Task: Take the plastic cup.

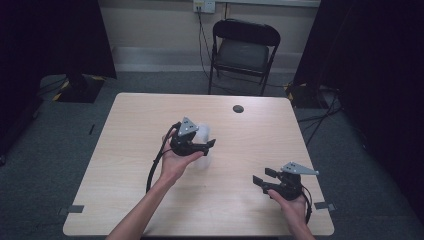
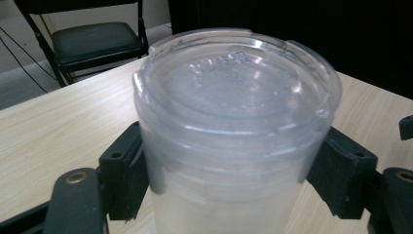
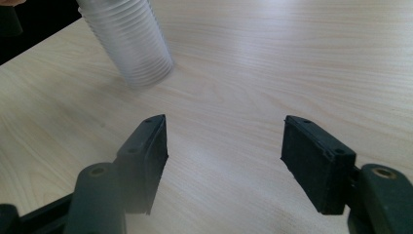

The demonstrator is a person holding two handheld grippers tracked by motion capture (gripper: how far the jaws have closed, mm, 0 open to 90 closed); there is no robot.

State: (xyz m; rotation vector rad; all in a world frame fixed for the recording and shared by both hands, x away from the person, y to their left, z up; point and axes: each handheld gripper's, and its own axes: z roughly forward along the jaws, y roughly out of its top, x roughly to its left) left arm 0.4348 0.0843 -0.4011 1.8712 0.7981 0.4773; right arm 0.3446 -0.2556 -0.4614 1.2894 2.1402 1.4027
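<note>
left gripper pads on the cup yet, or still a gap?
Touching. In the left gripper view both pads of the left gripper sit flush against the sides of the lidded clear cup, no gap visible.

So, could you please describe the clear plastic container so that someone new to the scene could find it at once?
Start from the pale wooden table and go to its middle, where the left claw has a pad on either side of it. The container is a tall, translucent ribbed tub with a clear lid, unlike the small dark disc near the far edge.
</note>
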